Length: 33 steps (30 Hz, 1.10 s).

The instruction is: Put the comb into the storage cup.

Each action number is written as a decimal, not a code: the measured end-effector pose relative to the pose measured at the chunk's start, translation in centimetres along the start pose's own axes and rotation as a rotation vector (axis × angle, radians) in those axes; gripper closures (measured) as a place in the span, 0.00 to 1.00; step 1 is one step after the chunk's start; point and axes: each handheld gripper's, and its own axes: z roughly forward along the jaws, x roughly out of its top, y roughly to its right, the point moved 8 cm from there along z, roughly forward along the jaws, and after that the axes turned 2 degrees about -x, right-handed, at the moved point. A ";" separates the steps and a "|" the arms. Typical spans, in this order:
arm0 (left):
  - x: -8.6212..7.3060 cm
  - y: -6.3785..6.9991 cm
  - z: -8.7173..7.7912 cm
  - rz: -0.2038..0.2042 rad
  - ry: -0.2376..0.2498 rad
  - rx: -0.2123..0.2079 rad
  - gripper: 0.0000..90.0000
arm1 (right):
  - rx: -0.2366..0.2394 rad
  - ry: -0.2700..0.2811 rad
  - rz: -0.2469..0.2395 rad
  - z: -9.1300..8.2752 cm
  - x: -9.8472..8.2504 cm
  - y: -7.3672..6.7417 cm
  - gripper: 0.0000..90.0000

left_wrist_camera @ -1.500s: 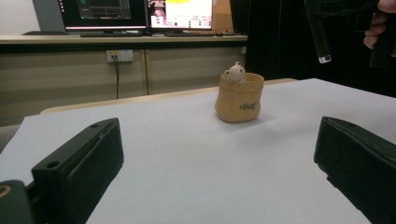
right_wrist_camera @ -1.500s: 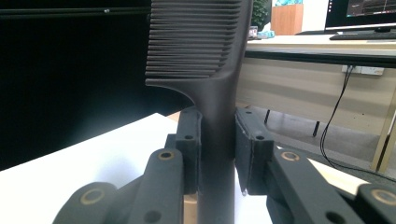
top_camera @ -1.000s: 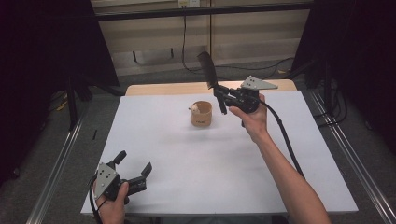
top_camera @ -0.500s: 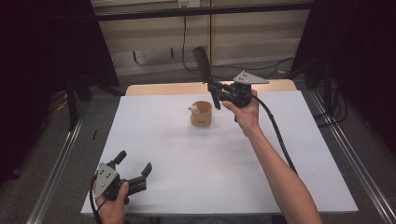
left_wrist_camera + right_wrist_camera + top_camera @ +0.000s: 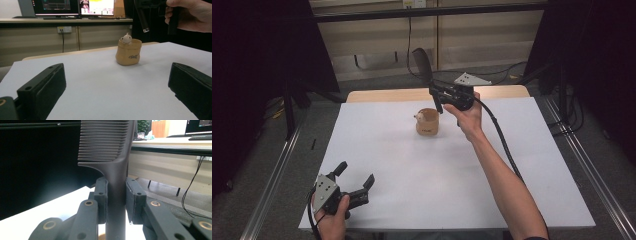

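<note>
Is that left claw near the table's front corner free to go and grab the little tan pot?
Probably yes. The left gripper is open and holds nothing, with bare white table between it and the pot. The right gripper holds a comb over the pot, which might crowd it.

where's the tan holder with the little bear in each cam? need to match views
High view: the tan holder stands far-centre on the white sheet, just left of the right gripper.
Left gripper view: right of centre, on the sheet, between the open jaws and farther off.
Right gripper view: I cannot make it out; the comb clamped in the jaws fills the middle.
Shared landmark: the comb's handle, hanging above the holder.
</note>
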 end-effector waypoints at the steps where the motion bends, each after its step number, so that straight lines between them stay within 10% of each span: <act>1: 0.0 0.0 0.0 -0.001 0.001 0.000 0.02 | 0.001 -0.001 0.002 0.2 -0.1 0.0 0.81; 33: 0.1 0.1 -0.1 0.004 0.004 -0.001 0.02 | -0.005 -0.048 0.006 2.8 -2.9 0.6 0.81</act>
